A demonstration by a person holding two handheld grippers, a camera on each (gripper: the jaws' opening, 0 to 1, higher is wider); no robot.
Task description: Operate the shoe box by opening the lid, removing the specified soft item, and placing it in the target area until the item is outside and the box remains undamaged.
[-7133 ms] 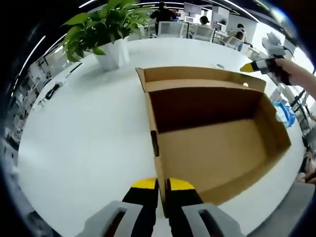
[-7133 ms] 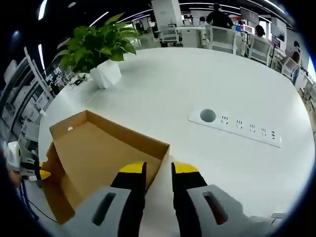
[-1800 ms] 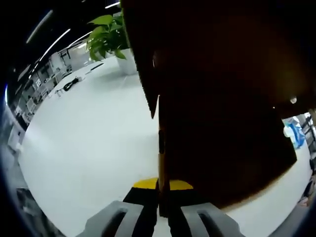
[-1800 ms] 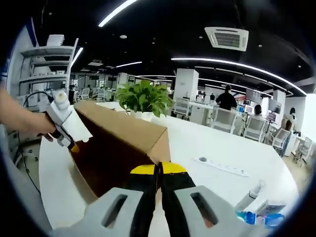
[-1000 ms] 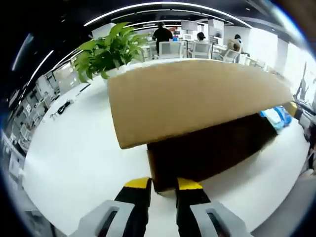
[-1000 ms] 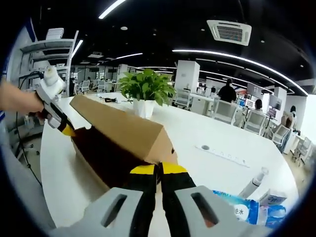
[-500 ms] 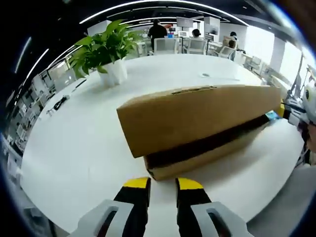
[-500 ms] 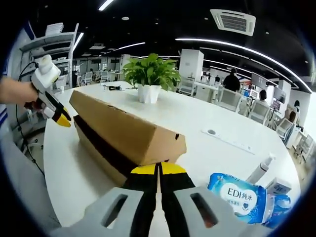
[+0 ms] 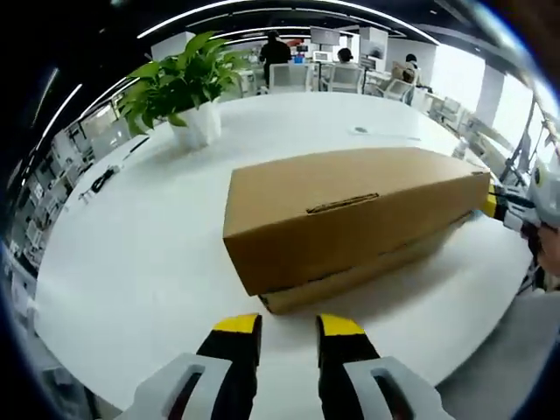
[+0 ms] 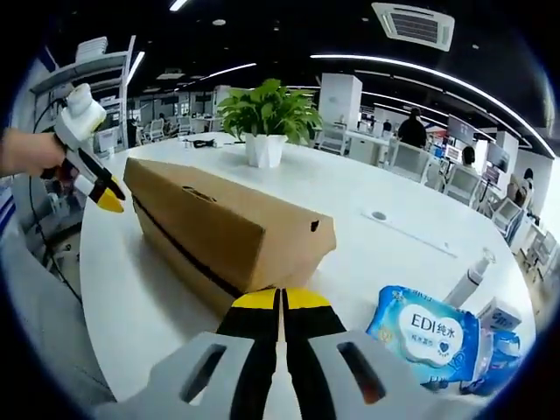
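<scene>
Lid now rests nearly flat on the shoe box (image 9: pixel 350 219); left gripper (image 9: pixel 289 328) open, right gripper (image 10: pixel 281 302) pinched shut on nothing visible; a rough re-opening pull risks tearing cardboard.

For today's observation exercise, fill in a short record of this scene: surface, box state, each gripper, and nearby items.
surface: white table
box: cardboard shoe box, lid down
left gripper: jaws open, short of the box's near end
right gripper: jaws shut at the box's corner
nearby: potted plant, wet wipes pack, spray bottle
</scene>
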